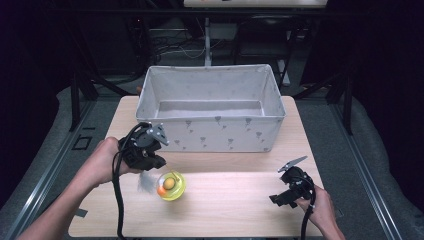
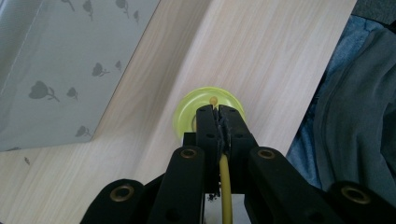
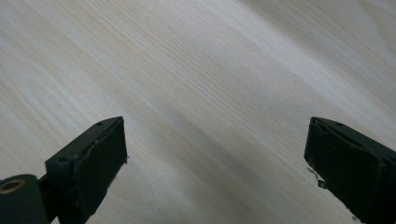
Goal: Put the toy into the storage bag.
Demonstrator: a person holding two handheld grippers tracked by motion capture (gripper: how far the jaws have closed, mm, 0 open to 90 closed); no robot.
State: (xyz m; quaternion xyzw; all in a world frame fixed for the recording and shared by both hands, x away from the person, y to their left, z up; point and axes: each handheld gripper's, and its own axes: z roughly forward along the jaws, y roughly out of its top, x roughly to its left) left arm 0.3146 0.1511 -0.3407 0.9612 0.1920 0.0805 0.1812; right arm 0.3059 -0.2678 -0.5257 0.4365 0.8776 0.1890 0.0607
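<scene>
From above, we list the left gripper (image 1: 161, 167), held in a hand at the table's (image 1: 240, 200) near left, its jaws pointing down toward a yellow-green toy (image 1: 171, 186) just below and to the right of it. We note that this round, see-through toy carries orange and yellow balls inside. Beyond the gripper stands a grey cloth bin (image 1: 210, 131) printed with small flowers. We place the right gripper (image 1: 276, 199) well apart, low over bare wood.

Along the left gripper (image 2: 218, 114), we record jaws pressed together on a thin yellow stem (image 2: 224, 179), with the toy's disc (image 2: 187, 112) hanging past the tips and the bin (image 2: 51, 74) off to the left.

Along the right gripper (image 3: 215, 154), we record jaws standing wide apart, nothing between them, over the wooden table (image 3: 210, 70).
</scene>
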